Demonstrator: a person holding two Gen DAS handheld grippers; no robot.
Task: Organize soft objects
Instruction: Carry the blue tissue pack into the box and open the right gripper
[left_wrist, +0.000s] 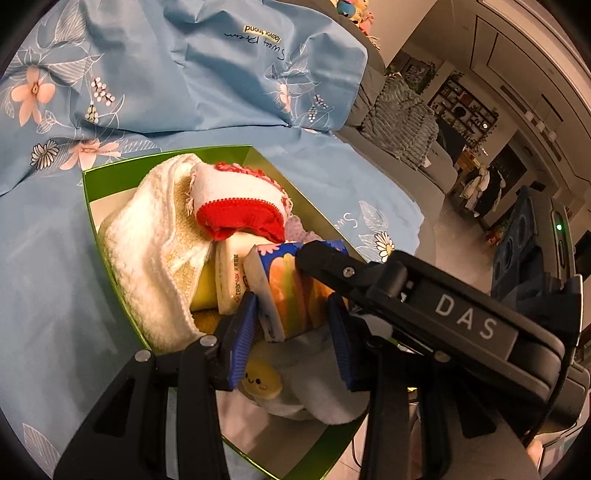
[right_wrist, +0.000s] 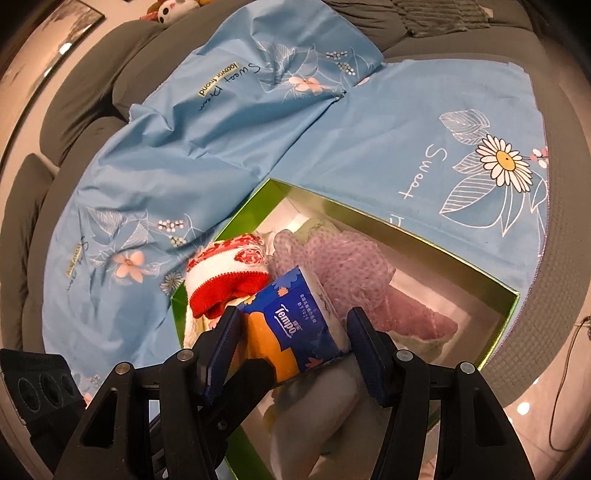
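A blue and orange Tempo tissue pack (left_wrist: 291, 291) (right_wrist: 295, 328) hangs tilted just above an open green box (left_wrist: 110, 236) (right_wrist: 369, 218). My left gripper (left_wrist: 292, 299) is shut on it, blue pads pressing its narrow sides. My right gripper (right_wrist: 294, 312) is shut on the same pack across its wider sides; one of its black fingers (left_wrist: 325, 262) lies over the pack's top. In the box lie a white towel (left_wrist: 147, 258), a red and white knitted cloth (left_wrist: 240, 206) (right_wrist: 229, 280), a white tissue pack (left_wrist: 231, 277), a purple mesh puff (right_wrist: 332, 258) and a white sock with a yellow smiley (left_wrist: 258, 380).
The box rests on a light blue floral sheet (left_wrist: 184, 92) (right_wrist: 258, 129) spread over a grey sofa (right_wrist: 92, 103). A pink cloth (right_wrist: 413, 317) lies at the box's right end. Glossy floor with a thin cable (right_wrist: 565, 369) runs along the sofa's edge.
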